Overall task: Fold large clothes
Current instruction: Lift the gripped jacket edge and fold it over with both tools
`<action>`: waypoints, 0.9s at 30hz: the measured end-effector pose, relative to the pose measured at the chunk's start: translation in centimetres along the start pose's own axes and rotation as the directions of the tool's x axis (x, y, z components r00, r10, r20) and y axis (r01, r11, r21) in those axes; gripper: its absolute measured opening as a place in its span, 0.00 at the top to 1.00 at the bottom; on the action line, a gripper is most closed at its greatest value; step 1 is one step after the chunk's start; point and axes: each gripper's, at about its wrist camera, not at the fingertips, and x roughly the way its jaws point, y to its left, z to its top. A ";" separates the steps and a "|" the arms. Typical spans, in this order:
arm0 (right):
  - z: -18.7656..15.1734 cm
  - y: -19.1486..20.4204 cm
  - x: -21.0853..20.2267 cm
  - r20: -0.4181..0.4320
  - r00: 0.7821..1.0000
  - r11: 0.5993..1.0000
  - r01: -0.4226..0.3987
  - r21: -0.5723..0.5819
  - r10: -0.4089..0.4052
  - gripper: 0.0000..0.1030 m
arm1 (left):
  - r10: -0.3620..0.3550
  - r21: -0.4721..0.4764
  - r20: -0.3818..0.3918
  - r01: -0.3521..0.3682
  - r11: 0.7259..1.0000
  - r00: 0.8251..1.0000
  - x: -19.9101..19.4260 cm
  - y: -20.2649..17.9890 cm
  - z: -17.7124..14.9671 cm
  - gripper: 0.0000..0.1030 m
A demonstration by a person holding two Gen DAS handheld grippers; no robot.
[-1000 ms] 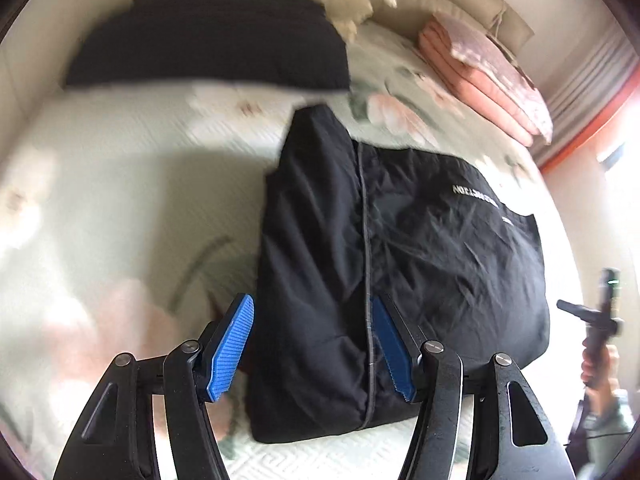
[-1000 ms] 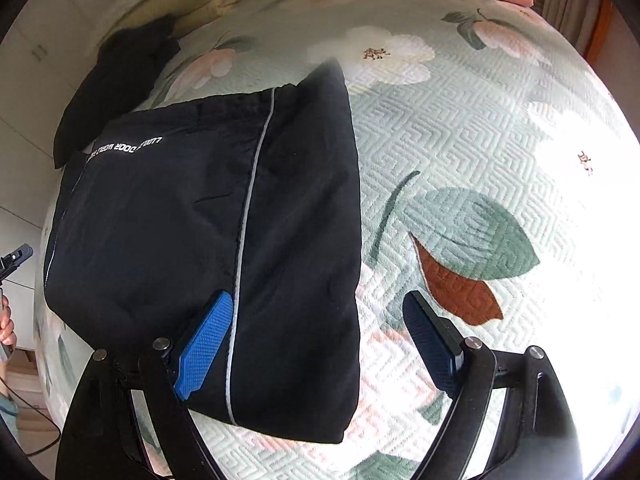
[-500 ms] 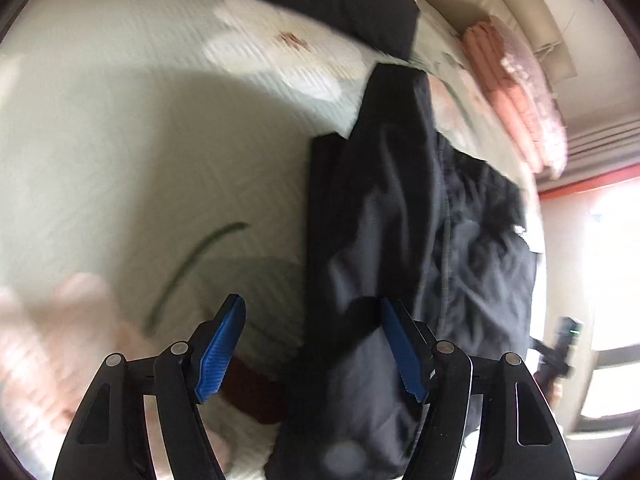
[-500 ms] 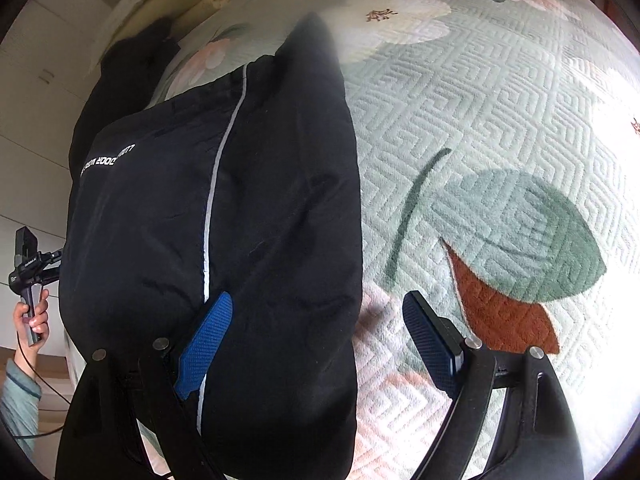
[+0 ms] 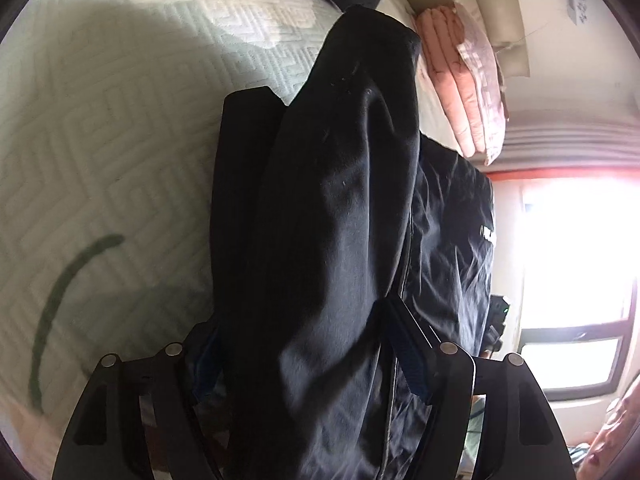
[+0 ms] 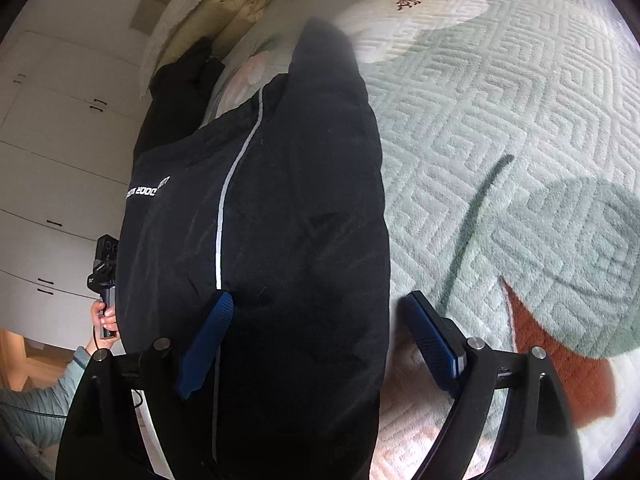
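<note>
Left claw [image 5: 308, 360] is right down on the folded black jacket with the pale zipper stripe [image 5: 332, 208], and the dark fabric fills the whole gap between its blue-padded fingers [image 5: 408, 348]. The jaws are opening here; the left pad is half buried in cloth, so whether either pad presses cannot be told for sure, but they stand wide and look loose around the fabric.

Over to the right claw [image 6: 320, 340]: its left blue finger [image 6: 208, 340] lies over the jacket [image 6: 260, 220] just beside the stripe, the right finger sits over bare bedspread, and the jacket's right-hand edge runs up between them. Jaws wide, closing slightly, pinching nothing.

The jacket stretches away from both claws as a long folded bundle, white lettering near its far side, on the pale green quilted bedspread with big white flowers and a green leaf [image 6: 500, 128].

Further out, a second dark garment [image 6: 180, 92] lies near the head of the bed beside cream bedding [image 6: 240, 0]. In the left view, folded pink blankets [image 5: 460, 88] are stacked at the far edge, with a bright window [image 5: 572, 272] beyond. In the right view, white cupboards [image 6: 52, 160] line the wall, and the person's hand [image 6: 102, 320] in a light teal sleeve grips the other tool's handle at the bed's edge.
</note>
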 end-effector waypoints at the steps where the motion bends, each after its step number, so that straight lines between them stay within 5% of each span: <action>1: 0.3 -0.3 0.3 0.005 1.000 0.999 -0.029 0.017 0.029 0.17 | -0.019 -0.023 0.004 0.019 1.000 1.000 0.1 0.2 0.5 0.28; 3: 0.9 -0.8 1.0 0.024 0.996 0.994 -0.089 0.061 0.087 0.23 | -0.062 -0.088 0.034 0.065 0.994 0.997 0.3 0.8 0.9 0.28; 5: 1.4 -0.8 1.9 0.030 0.991 0.986 -0.135 0.094 0.133 0.43 | -0.052 -0.099 0.072 0.059 0.993 0.996 0.4 0.5 0.6 0.32; 7: 1.3 0.5 2.3 0.035 0.994 0.993 -0.106 0.053 0.104 0.60 | 0.004 -0.042 0.103 0.001 0.999 0.995 0.4 -0.8 -0.1 0.48; 10: 0.4 1.6 0.6 0.076 0.990 0.991 -0.125 0.040 0.122 0.74 | -0.054 -0.007 0.175 0.056 0.998 0.983 -1.3 -2.5 -1.9 0.69; 15: -1.8 5.8 -3.0 0.135 0.984 0.993 -0.110 -0.042 0.115 0.79 | -0.175 0.072 0.230 0.162 0.984 0.957 -4.9 -6.8 -5.4 0.76; 24: -8.5 14.9 -12.8 0.217 0.955 0.971 -0.165 -0.172 0.201 0.87 | -0.264 0.185 0.277 0.218 0.958 0.924 -12.3 -15.3 -15.1 0.76; 27: -11.5 17.9 -15.4 0.203 0.967 0.972 -0.111 -0.207 0.154 0.87 | -0.232 0.208 0.271 0.178 0.962 0.934 -13.7 -17.4 -19.2 0.75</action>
